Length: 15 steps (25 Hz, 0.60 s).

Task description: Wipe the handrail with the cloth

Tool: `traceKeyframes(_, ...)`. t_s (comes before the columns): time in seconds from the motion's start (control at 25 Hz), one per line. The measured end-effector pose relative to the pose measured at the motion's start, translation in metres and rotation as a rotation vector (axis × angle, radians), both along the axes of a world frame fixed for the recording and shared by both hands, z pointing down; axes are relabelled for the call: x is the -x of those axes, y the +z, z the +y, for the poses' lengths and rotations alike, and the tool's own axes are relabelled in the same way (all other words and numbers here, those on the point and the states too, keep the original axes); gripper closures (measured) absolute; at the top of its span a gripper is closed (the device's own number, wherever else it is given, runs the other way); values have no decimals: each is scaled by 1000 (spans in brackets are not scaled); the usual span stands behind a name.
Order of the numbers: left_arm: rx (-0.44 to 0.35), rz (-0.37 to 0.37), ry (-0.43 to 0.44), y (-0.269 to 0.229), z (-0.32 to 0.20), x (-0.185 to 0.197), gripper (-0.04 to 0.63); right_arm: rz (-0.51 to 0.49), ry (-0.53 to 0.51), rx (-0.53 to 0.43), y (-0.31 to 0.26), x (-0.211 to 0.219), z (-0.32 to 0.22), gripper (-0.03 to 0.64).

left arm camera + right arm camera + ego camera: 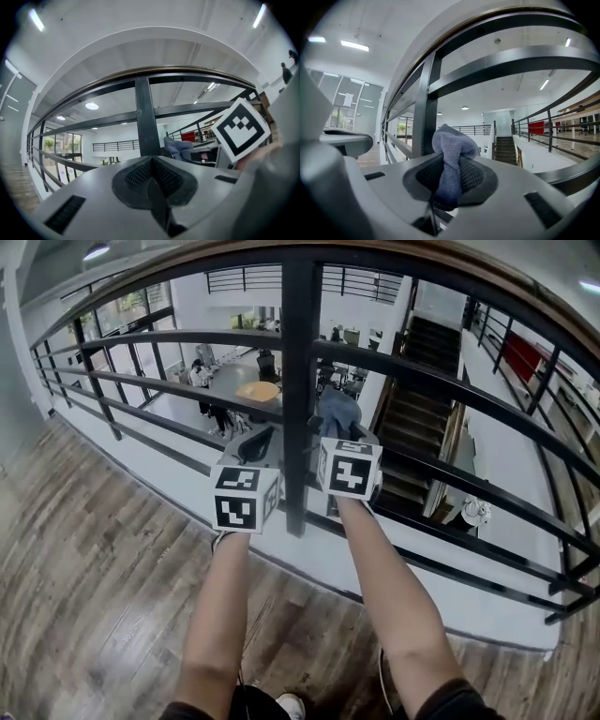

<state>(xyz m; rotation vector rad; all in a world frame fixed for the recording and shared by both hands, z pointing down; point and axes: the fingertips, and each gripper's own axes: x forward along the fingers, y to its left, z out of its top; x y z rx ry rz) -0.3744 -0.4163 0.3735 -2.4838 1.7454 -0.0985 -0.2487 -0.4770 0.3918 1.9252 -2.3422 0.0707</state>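
1. The cloth, a blue-grey wad, is pinched between the jaws of the right gripper. The jaws are closed on its lower part, so a bunched end stands proud above them, presumably to serve as a soft pad for rubbing.
2. The left gripper is seen with its jaws pressed together and nothing between them. It is judged to be carried alongside only as a spare.
3. In the head view both grippers are held side by side at the centre of the frame, one on each side of the black upright post. The cloth is pointed towards the railing bars.
4. The handrail, the brown-edged top bar, arches across the upper edge of the head view, well above the cloth. No contact between the two is shown.
5. The wiping is therefore judged not yet begun. The right gripper would need to be raised and the bunched end laid on the top bar before being drawn along it.
6. Only a narrow part of the cloth is gripped, so it could be dragged out under hard pressure. With the lower floor open beyond the bars, a dropped cloth might be lost.
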Motion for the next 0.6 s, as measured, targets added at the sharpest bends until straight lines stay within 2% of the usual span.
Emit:
traceKeyframes(0.12,-13,-21,-30,2,2,-2,594,-25,-11,8,0,-8,1,541)
traceKeyframes(0.24,-18,-40,-16,-3,2,-18,594,-41,-11,-1,-4,-24,5,541)
traceKeyframes(0.4,-31,5,22,-10,10,-53,594,-58,-10,8,-4,-56,18,541)
traceKeyframes(0.6,-1,39,95,-7,20,-110,594,-63,-6,22,-3,-104,45,540)
